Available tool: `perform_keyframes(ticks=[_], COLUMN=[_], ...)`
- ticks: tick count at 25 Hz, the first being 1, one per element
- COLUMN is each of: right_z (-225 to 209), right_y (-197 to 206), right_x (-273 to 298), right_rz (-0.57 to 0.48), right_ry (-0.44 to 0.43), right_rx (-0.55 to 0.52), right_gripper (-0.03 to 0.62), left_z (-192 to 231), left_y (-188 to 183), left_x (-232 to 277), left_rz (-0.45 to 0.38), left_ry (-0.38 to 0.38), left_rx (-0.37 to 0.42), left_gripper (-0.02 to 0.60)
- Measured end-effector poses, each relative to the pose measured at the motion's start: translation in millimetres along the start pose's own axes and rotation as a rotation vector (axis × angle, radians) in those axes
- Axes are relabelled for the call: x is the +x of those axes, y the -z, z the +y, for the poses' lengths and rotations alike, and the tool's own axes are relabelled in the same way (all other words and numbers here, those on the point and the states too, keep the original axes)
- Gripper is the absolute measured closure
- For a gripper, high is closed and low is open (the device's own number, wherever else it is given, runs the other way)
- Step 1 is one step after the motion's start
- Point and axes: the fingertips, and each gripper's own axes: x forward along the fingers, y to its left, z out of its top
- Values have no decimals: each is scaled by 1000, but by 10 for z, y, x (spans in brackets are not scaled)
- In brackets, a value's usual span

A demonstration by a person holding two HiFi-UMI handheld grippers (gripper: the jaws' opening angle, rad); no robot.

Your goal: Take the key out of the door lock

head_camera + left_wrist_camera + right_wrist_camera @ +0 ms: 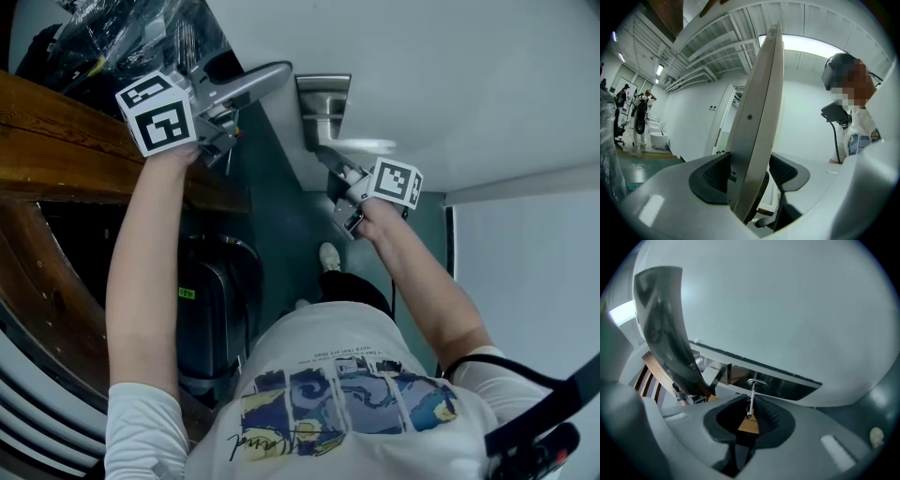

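Note:
A thin silver key (750, 401) stands on edge in the lock cylinder (757, 382) of the steel lock plate (323, 103). My right gripper (750, 417) is shut on the key's head, its dark pads (773, 418) close on either side. In the head view the right gripper (340, 180) reaches up to the plate from below. My left gripper (220, 117) is shut on the silver door handle (253, 82). That lever (757, 117) fills the middle of the left gripper view (750, 177), with a dark pad (710, 176) against each side.
The white door (469, 75) fills the upper right. Dark wooden woodwork (66, 141) runs along the left, with a black suitcase (211, 309) on the floor below it. Plastic-wrapped items (141, 28) sit at the top left. People (640, 117) stand far off in a hall.

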Motion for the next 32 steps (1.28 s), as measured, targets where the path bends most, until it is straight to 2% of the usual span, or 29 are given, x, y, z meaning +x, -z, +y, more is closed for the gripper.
perform_keyframes(ticks=[5, 15, 32], right_z=[-26, -22, 18], right_y=[7, 6, 82], right_x=[-14, -41, -155], right_rz=[-32, -80, -176], right_ry=[-8, -17, 40], right_rx=[154, 247, 255], right_gripper=[568, 569, 569], left_z=[4, -9, -18], left_y=[1, -4, -19], left_x=[-11, -14, -18], left_rz=[-9, -11, -27], left_ry=[-5, -8, -16], left_rx=[-3, -5, -15], left_gripper=[319, 324, 333])
